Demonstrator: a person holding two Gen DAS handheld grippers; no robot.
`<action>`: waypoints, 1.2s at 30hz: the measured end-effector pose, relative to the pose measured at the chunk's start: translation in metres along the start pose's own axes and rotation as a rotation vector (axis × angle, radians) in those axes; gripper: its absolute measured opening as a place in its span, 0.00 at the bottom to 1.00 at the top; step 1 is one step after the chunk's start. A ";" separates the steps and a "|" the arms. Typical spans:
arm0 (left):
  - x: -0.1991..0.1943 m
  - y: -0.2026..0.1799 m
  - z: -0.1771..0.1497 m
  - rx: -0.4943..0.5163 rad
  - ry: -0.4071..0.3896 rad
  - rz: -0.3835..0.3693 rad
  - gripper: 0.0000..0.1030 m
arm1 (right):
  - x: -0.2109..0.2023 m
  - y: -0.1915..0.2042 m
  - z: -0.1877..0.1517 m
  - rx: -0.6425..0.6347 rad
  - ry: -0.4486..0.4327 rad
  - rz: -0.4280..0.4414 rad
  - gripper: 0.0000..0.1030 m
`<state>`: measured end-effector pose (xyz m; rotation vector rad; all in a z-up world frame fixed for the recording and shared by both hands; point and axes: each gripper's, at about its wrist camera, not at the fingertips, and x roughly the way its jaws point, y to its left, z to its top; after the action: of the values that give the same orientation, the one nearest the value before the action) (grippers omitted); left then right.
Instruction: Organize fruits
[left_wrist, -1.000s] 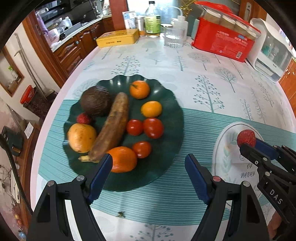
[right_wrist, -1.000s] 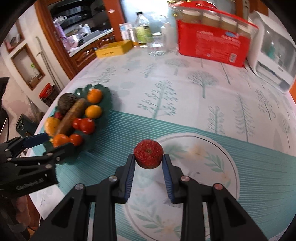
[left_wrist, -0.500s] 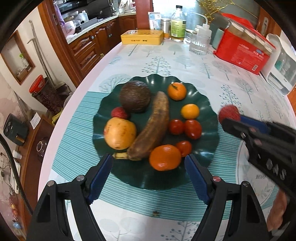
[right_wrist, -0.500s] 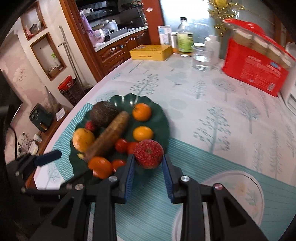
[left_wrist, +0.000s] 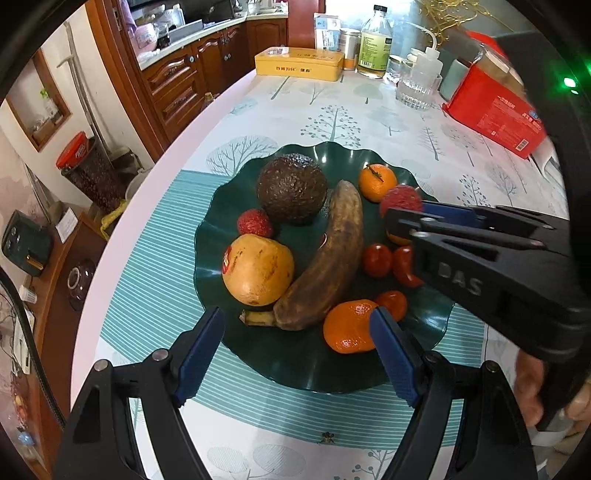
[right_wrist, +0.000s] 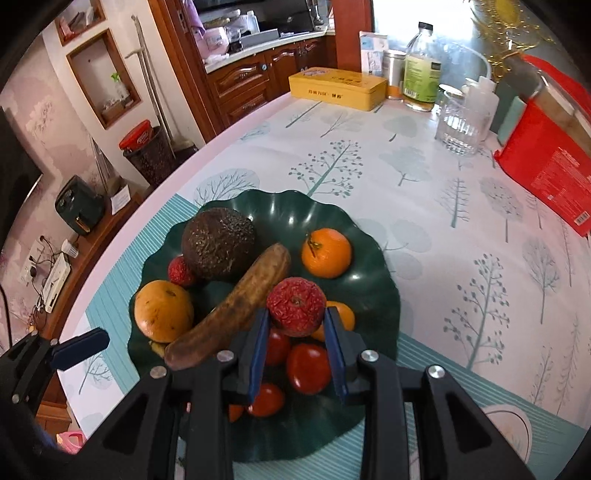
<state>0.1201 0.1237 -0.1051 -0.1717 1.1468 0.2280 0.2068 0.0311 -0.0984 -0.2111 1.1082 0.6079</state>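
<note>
We hold a red lychee (right_wrist: 296, 307) pinched between the blue pads of our right claw (right_wrist: 296, 325), up over the green plate (right_wrist: 373, 295), above the tomatoes (right_wrist: 308, 367) and beside the banana (right_wrist: 229, 314). Our left claw (left_wrist: 295, 354) stands spread and empty at the plate's near rim, touching nothing.

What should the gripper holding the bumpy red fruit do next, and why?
Probably lower it a little and open the jaws. The right gripper is shut on the bumpy red fruit, held over the green plate above the tomatoes, beside the brown banana. The other fruits already lie on that plate, so it likely belongs there too.
</note>
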 end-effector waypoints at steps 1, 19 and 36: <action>0.001 0.000 0.000 -0.002 0.003 -0.003 0.77 | 0.002 0.001 0.002 -0.006 0.005 -0.001 0.29; -0.001 -0.008 -0.005 0.007 0.021 -0.023 0.80 | 0.002 0.006 0.002 -0.026 0.008 0.003 0.44; -0.018 -0.026 -0.019 0.039 0.008 -0.018 0.84 | -0.029 -0.018 -0.042 0.080 -0.013 -0.031 0.45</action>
<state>0.1029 0.0924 -0.0962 -0.1487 1.1559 0.1896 0.1756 -0.0129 -0.0940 -0.1549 1.1124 0.5359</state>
